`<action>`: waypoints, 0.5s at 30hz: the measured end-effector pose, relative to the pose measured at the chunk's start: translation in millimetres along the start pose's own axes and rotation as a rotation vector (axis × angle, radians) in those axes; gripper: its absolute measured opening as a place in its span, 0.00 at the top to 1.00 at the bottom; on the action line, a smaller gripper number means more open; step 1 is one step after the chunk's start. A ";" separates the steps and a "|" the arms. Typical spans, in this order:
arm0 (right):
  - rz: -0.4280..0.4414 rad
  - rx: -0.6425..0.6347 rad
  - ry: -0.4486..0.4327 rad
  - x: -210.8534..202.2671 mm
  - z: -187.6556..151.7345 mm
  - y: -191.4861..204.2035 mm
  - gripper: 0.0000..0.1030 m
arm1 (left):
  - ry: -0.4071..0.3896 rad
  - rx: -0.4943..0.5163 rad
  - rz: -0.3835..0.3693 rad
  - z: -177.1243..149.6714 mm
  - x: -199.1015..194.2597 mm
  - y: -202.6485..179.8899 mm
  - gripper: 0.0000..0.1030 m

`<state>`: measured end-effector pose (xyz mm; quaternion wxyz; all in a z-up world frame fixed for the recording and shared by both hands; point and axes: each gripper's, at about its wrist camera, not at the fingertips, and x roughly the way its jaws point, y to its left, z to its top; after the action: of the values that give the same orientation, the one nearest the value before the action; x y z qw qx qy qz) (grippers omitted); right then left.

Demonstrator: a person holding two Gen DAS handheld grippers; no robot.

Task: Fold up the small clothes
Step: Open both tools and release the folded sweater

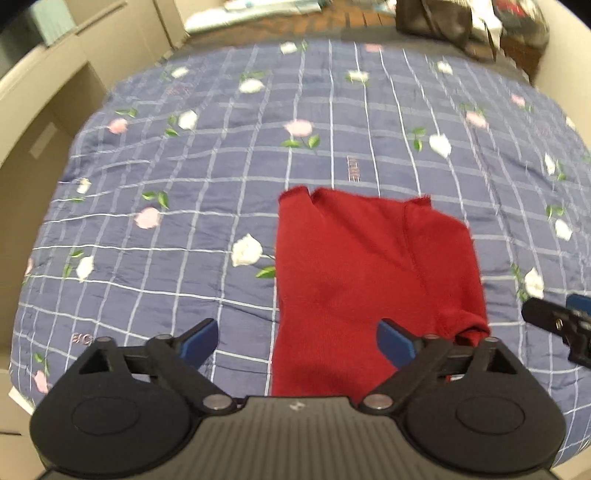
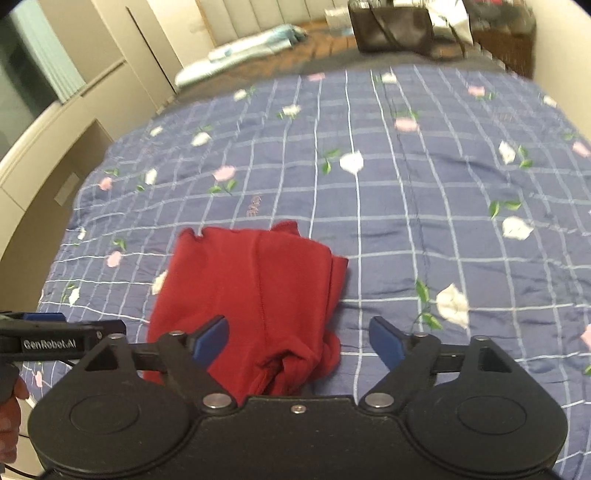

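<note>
A small red knit garment (image 1: 354, 280) lies partly folded on the blue checked bedspread (image 1: 221, 177). Its near right corner is bunched. My left gripper (image 1: 297, 341) hangs open above the garment's near left edge, with nothing between its blue pads. The right gripper's tip (image 1: 554, 321) shows at the right edge of this view. In the right wrist view the same garment (image 2: 255, 295) lies left of centre. My right gripper (image 2: 299, 341) is open over its bunched near right corner, holding nothing. The left gripper (image 2: 55, 334) enters from the left there.
The flowered bedspread (image 2: 424, 221) has free room to the right and beyond the garment. A dark bag (image 2: 391, 27) and clutter sit past the far end of the bed. Beige cabinets (image 1: 40, 122) line the left side. A hand (image 2: 11, 417) shows at lower left.
</note>
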<state>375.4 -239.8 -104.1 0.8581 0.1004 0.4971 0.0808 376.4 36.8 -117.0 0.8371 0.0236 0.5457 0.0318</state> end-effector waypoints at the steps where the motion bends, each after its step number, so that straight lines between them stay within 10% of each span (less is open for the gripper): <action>1: 0.002 -0.007 -0.017 -9.6 -3.3 -0.1 0.13 | -0.023 -0.014 0.002 -5.0 -9.8 1.0 0.03; 15: 0.049 -0.095 -0.206 -146.4 -83.9 4.0 0.01 | -0.232 -0.137 0.018 -118.5 -127.9 4.6 0.01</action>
<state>230.2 -263.1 -21.4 0.9062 0.0795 0.3991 0.1147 216.4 31.9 -47.9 0.8939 -0.0251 0.4414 0.0734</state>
